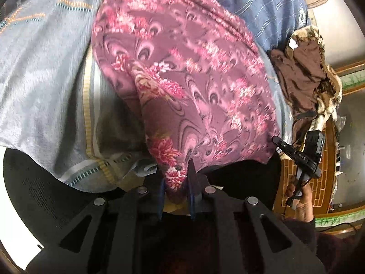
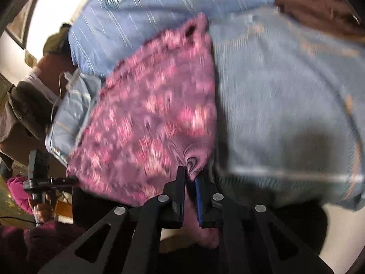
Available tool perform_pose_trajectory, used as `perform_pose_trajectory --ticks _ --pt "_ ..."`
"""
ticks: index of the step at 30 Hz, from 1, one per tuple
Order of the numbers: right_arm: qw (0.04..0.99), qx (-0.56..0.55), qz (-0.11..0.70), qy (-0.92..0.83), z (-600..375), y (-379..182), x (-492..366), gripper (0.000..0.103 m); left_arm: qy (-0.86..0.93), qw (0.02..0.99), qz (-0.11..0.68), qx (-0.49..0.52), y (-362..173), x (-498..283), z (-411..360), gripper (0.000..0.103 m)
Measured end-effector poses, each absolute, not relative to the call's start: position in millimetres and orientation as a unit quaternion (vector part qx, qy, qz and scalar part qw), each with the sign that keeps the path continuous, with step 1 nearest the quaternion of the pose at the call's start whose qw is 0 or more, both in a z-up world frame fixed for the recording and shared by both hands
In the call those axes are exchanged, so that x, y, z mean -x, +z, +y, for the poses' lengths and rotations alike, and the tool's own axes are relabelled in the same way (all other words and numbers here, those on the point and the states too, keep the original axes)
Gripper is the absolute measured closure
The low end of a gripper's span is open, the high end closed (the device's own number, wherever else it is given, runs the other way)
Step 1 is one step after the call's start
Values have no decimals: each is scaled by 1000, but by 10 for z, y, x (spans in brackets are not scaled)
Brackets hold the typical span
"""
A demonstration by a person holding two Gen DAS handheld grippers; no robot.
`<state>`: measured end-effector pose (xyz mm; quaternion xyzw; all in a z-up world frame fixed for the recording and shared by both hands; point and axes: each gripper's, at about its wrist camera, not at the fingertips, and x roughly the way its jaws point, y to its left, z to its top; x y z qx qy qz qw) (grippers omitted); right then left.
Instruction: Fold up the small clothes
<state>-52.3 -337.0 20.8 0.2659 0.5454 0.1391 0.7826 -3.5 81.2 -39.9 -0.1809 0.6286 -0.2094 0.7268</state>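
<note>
— A grey-blue blanket [image 1: 41, 73] covers the surface under us; our pink floral garment [image 1: 182, 73] lies on it, a brown garment [image 1: 303, 77] beside that.

— Both tongs pinch its near edge: left tongs [image 1: 175, 182], right tongs [image 2: 189, 178]. We judge folding barely begun.

— Only the right view shows its far hem.

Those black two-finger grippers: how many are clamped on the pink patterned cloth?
2. The left gripper pinches one bottom edge of the pink floral patterned cloth; the right gripper pinches another corner, its far end showing at the left view's right edge.
</note>
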Motion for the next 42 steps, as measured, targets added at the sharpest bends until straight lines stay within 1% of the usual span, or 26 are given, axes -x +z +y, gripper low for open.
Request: perform_pose_trajectory --ticks 1,2,3,5,6,7,8,9,11,13,16,19,21,25,30,34,42 --pt "779 -263 551 143 -3337 175 537 81 -210 727 630 175 -414 44 806 89" --pt "780 -254 554 144 -3308 161 549 79 -210 728 630 171 -426 50 812 88" --pt "781 -246 556 144 -3288 154 556 75 -208 729 631 166 -437 40 803 82" --pt "783 -230 560 144 -3252 131 558 75 -203 730 632 164 -472 13 805 70" --pt "783 -222 563 144 -3241 119 556 76 -200 730 632 167 -495 -2 818 70" --pt "784 -211 567 142 -3215 112 555 80 -199 728 633 171 -518 -22 823 71" --pt "785 -194 570 143 -3185 119 560 84 -201 727 634 172 -531 -34 823 87" --pt "788 -181 571 143 -3156 126 553 99 -203 727 634 171 -533 -37 827 93" --pt "789 -168 570 158 -3131 196 605 99 -207 732 628 162 -485 -8 824 93" --pt "788 -182 560 179 -3135 323 669 99 -216 739 617 161 -371 42 845 93" --pt "783 -252 527 214 -3233 579 731 99 -239 745 594 188 -133 86 935 93" --pt "780 -334 471 242 -3378 809 680 99 -252 766 555 204 203 58 999 93" --pt "775 -381 435 256 -3444 888 585 99 -259 777 529 223 399 -39 1065 93" --pt "769 -441 378 267 -3494 958 242 99 -251 793 500 241 565 -306 1166 93" --pt "776 -460 341 264 -3554 1003 -278 99 -224 806 480 263 660 -884 1284 93" --pt "782 -471 323 250 -3622 957 -785 99 -201 815 480 257 625 -1446 1324 93" --pt "762 -512 338 208 -3704 429 -1900 99 -155 810 507 250 299 -2749 1163 93"
